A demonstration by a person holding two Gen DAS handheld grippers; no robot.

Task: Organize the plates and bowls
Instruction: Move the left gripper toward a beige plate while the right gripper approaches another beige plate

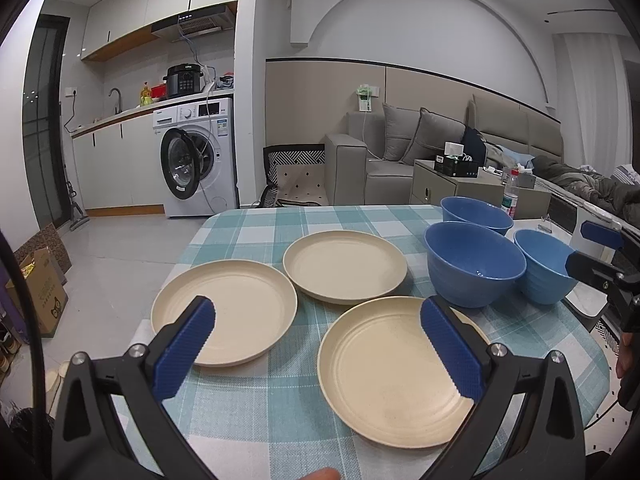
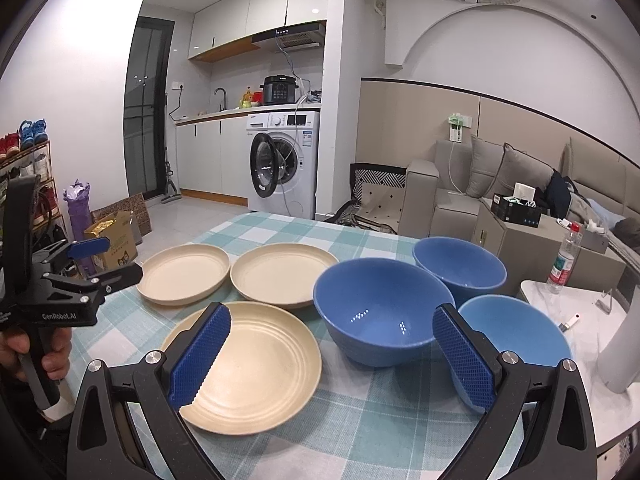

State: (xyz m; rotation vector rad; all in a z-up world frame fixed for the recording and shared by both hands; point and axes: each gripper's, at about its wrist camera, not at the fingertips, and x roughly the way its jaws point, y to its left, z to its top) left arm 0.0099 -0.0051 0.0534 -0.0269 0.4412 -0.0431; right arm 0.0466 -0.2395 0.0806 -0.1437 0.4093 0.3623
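Both tongs [image 1: 318, 346] [image 2: 332, 356] spread, hovering above plates [image 1: 384, 368]

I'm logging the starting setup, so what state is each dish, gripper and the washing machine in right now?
Three cream plates: separate, flat on the table, empty, not stacked.
Three blue bowls: upright, empty, side by side, not nested.
Left gripper: open, holding nothing.
Right gripper: open, holding nothing.
Washing machine: door open.
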